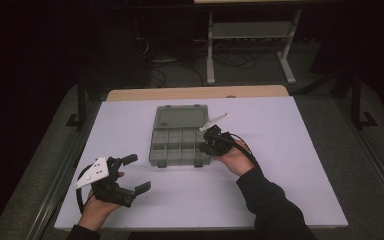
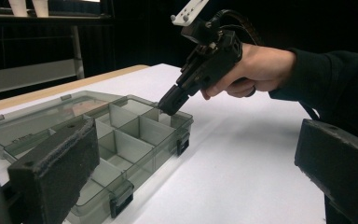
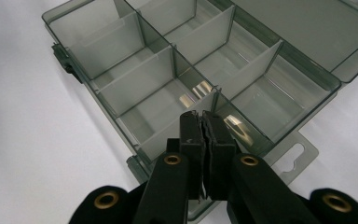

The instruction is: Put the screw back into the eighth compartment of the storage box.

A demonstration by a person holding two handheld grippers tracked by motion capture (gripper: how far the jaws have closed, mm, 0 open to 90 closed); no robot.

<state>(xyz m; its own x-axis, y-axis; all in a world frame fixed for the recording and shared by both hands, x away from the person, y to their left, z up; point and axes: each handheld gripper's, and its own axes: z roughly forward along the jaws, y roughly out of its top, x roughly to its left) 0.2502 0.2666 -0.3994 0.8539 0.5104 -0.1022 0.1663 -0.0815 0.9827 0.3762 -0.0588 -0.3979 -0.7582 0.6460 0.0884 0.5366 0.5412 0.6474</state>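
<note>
Right gripper [image 1: 206, 141] is down at the organizer box [image 1: 179, 142], tips pushed in at the box's right edge, and its own camera shows the two black jaws pressed flat together. Are they nipping the thin divider [image 3: 200, 108] that stands just ahead of the tips? Hard to tell; the pads meet right at its top edge, but no wall shows between them. The box's clear compartments fan out ahead of and to either side of those tips, with the hanging tab [image 3: 294, 156] poking out just to the right of the jaws.

From the left gripper view, the right gripper [image 2: 169, 103] slants down from the hand [image 2: 251, 70], nose on the rim of a corner compartment, with its white plate [image 2: 189, 10] tipped up behind.

Left gripper [image 1: 139, 173] sits well apart from the box, held low over the white table [image 1: 290, 150], jaws spread wide. In its own view, the box lies ahead and to the left, partly behind its left jaw. The open lid [image 1: 181, 117] lies flat on the far side of the compartments.
</note>
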